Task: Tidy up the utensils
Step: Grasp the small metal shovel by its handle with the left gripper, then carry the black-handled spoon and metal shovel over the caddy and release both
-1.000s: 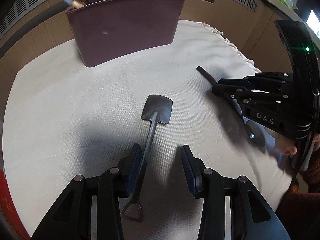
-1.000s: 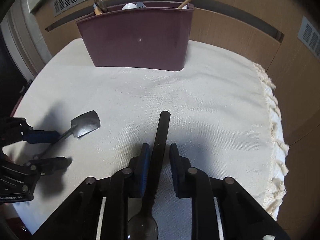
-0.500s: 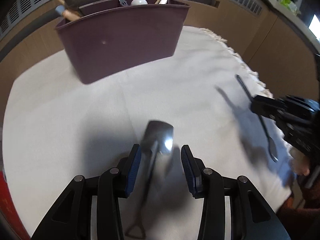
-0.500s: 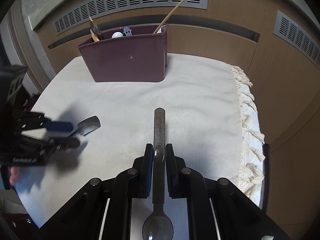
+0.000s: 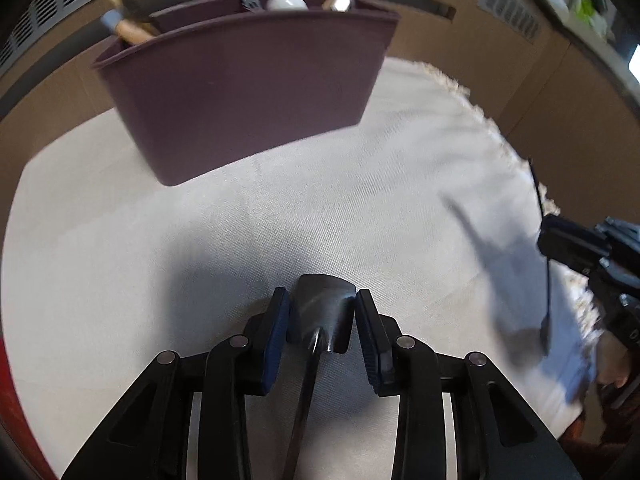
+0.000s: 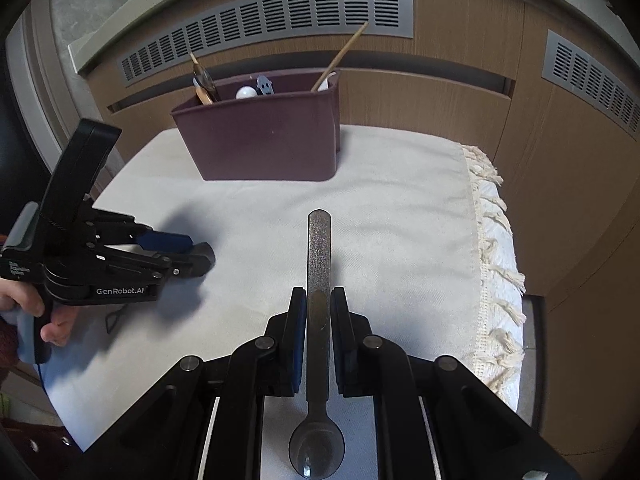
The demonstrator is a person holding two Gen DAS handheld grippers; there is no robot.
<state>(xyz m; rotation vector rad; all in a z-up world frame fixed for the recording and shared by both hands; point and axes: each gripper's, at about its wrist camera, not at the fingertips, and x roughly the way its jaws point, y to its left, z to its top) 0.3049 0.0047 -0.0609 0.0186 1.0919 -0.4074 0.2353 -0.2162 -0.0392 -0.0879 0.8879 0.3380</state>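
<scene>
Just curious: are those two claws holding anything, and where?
Right gripper holds a spoon mid-handle. Left gripper jaws, just closing, flank a small spatula's blade.

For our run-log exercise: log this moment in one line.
left gripper: closing on spatula | right gripper: holds spoon | caddy: not reached

dark spatula (image 5: 322,312), gripped spoon (image 6: 318,320), maroon caddy (image 6: 264,140)
</scene>
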